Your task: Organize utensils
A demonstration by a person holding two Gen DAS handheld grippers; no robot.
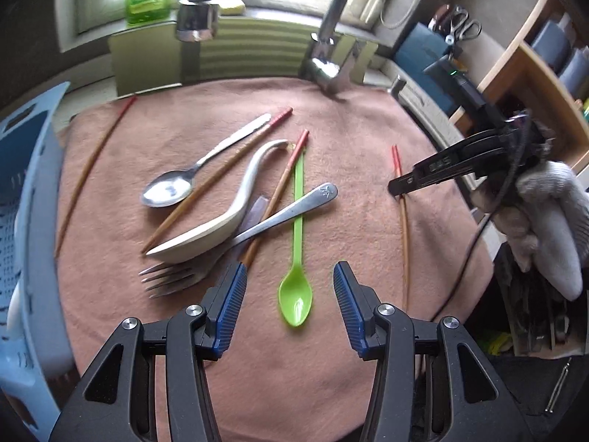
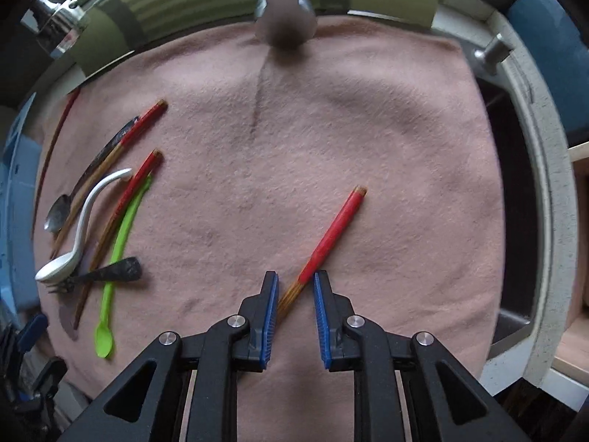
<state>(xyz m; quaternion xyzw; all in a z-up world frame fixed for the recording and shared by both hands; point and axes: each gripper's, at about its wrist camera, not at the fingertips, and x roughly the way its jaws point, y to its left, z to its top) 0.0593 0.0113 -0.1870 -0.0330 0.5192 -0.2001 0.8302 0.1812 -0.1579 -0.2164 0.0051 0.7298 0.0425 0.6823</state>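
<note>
The lone red-tipped chopstick [image 2: 333,237] lies on the pink towel [image 2: 368,110], its wooden shaft passing between the right gripper [image 2: 295,316]'s blue pads; gaps show on both sides, so the fingers look released rather than clenched, though the angle is poor. The left gripper [image 1: 291,298] hangs unclenched, holding nothing, with the green spoon [image 1: 296,294]'s bowl between its fingers. Beyond its left finger the pile remains unsorted: fork [image 1: 173,276], white soup spoon [image 1: 217,228], metal spoon [image 1: 169,191], more chopsticks. Sorting has barely begun, I judge.
</note>
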